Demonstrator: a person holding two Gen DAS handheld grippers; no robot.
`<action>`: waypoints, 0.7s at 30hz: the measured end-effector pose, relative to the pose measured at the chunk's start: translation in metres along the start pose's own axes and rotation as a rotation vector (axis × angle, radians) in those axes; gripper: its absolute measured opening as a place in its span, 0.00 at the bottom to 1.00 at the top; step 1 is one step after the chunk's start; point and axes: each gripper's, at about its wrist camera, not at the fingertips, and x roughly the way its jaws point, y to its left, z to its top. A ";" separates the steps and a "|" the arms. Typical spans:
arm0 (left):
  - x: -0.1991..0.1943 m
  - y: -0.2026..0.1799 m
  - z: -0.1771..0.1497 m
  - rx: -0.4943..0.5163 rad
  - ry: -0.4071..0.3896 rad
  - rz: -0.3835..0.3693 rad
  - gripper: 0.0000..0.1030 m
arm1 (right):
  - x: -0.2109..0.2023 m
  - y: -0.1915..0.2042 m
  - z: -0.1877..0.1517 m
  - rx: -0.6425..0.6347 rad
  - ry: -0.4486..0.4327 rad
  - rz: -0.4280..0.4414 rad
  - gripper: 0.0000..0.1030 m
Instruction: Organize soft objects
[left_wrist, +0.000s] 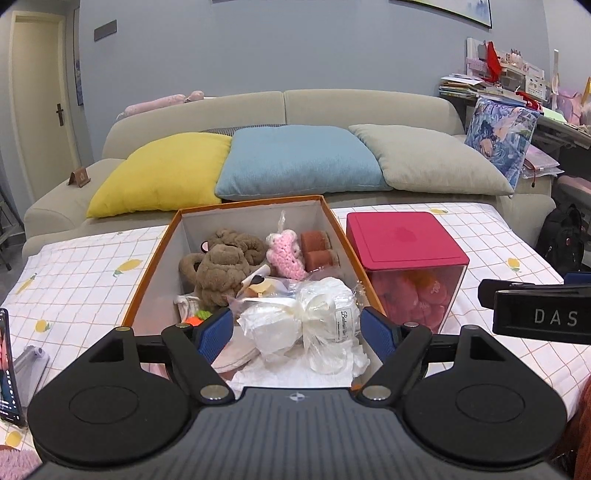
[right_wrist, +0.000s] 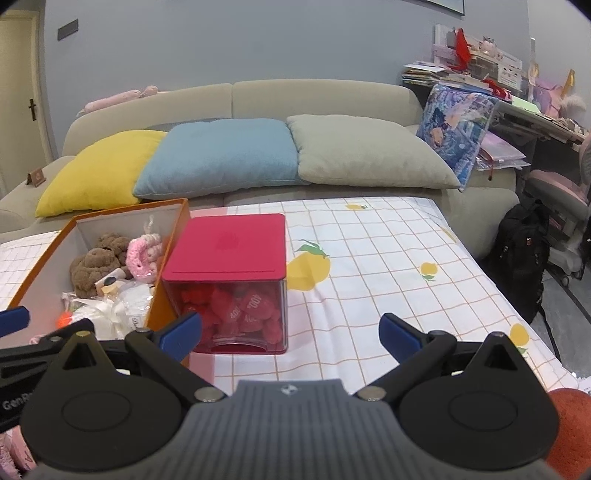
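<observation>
Soft toys and bundles fill an open orange-rimmed cardboard box (left_wrist: 155, 258) on a table spread with a white checked cloth (right_wrist: 388, 258) printed with yellow fruit. At the far end of the box lie a brown plush toy (left_wrist: 218, 273), a pink crocheted figure (left_wrist: 286, 254) and two rust-coloured rolls (left_wrist: 316, 249); nearer the camera sits a white bundle in clear wrap (left_wrist: 317, 325), with a patch of orange and green showing beside it at the box's bottom.

The left gripper (left_wrist: 297, 334) hangs over the near end of the box, its blue-padded jaws spread wide on either side of the white bundle, the pads not pressing on it.

Just to the right of the box, touching or nearly touching its side, stands a clear-walled container with a crimson lid (right_wrist: 231, 247), packed with red soft pieces. The right gripper (right_wrist: 291, 332) hovers over the cloth in front of that container, its jaws likewise wide apart with nothing between them; its left finger overlaps the box's near corner in the right wrist view.

Behind the table, a beige sofa (left_wrist: 332, 103) carries yellow (left_wrist: 162, 173), blue (left_wrist: 295, 158) and grey-green (left_wrist: 428, 158) cushions. A phone (left_wrist: 7, 369) stands at the table's left edge.
</observation>
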 end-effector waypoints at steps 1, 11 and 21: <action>0.000 0.000 0.000 -0.002 0.001 0.001 0.89 | -0.001 0.001 -0.001 -0.007 -0.002 0.007 0.97; -0.001 0.001 0.001 -0.010 0.019 -0.004 0.89 | -0.002 0.003 -0.005 -0.034 0.003 0.013 0.97; -0.005 -0.001 0.001 -0.008 0.015 -0.009 0.89 | -0.006 0.005 -0.005 -0.035 -0.007 0.028 0.97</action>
